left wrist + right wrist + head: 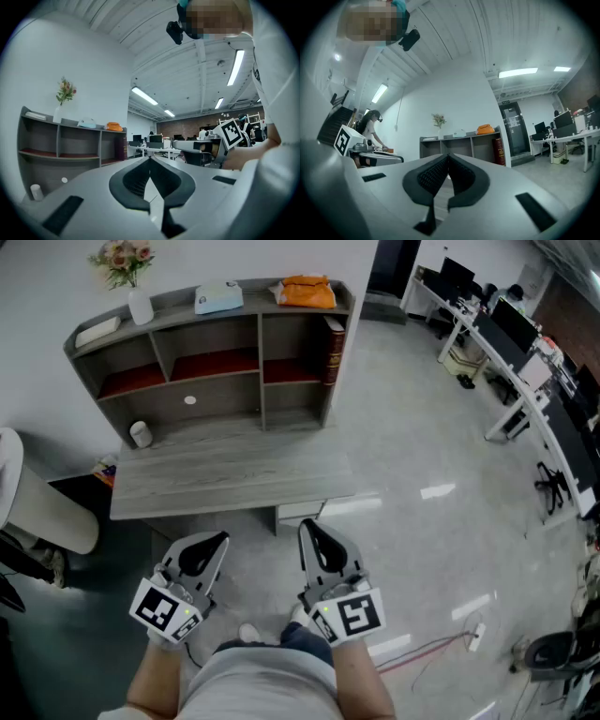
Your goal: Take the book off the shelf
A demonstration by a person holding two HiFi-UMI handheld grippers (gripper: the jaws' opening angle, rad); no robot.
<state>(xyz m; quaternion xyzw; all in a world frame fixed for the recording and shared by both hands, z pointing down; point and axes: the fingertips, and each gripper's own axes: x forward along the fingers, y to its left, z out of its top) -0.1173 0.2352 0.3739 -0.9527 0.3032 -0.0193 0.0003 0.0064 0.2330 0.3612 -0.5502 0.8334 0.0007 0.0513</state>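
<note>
Left gripper (217,542) and right gripper (314,540) hang low, jaws closed and empty, probably resting before any reach; far right, the dark red book (332,351) stands upright against the shelf (260,371) end wall.

We stand on a glossy pale grey floor (412,418) before a white wall (47,277). Against it a grey wood-grain bench (225,479) carries a grey shelf unit (259,362); white office desks (511,395) line our right, and strip lights (144,95) glow on the ribbed ceiling (187,65).

Bright, even light from ceiling strip lights (518,72), glare on the floor (437,491), fisheye edges dark.
</note>
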